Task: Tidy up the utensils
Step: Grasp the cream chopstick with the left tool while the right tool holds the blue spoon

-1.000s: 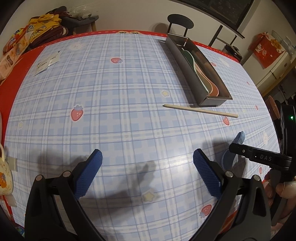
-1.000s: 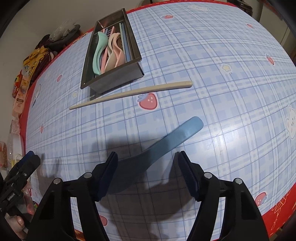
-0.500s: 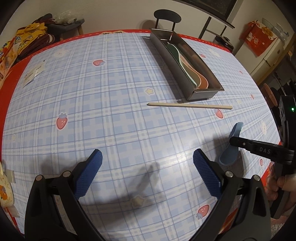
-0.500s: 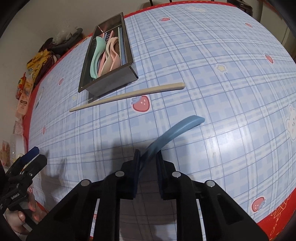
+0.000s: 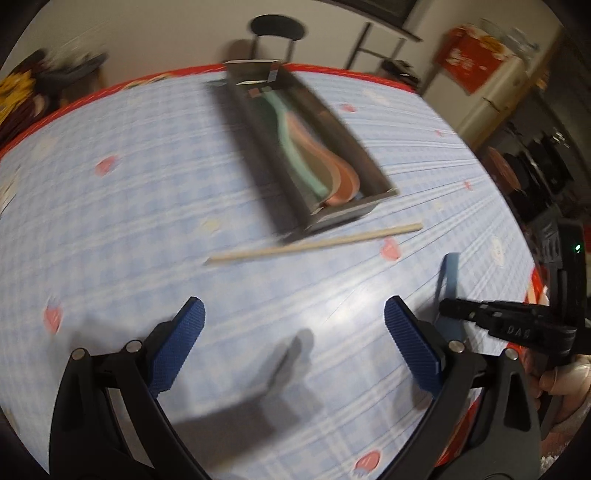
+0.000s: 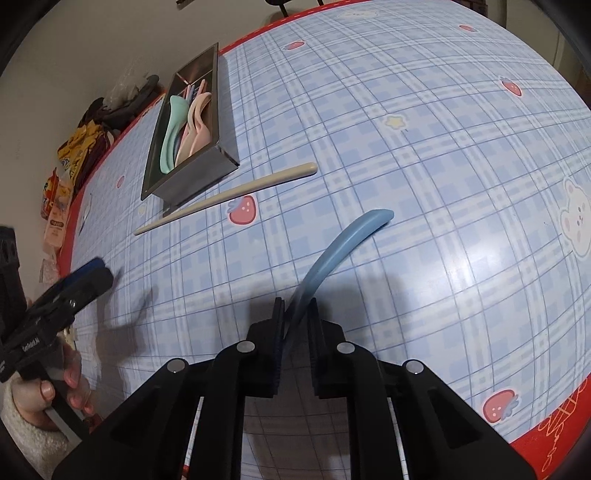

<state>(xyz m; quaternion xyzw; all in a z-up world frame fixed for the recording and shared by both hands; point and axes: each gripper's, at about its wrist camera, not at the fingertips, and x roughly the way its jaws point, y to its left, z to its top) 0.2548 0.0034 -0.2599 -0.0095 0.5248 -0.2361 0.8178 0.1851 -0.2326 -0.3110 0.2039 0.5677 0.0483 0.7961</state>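
Note:
My right gripper is shut on a blue silicone utensil and holds it lifted over the table, its handle curving away from me. It also shows in the left wrist view, at the right gripper. A cream stick-like utensil lies on the tablecloth beside the near end of a metal tray that holds green and pink utensils. My left gripper is open and empty, above the table short of the cream utensil and tray.
The table has a blue plaid cloth with a red border. Snack packets are piled off the far left edge. A black stool stands behind the table, a red box at the back right.
My right gripper closed on the blue utensil and lifted it off the table. My left gripper moved forward toward the tray, still open; its view is blurred.

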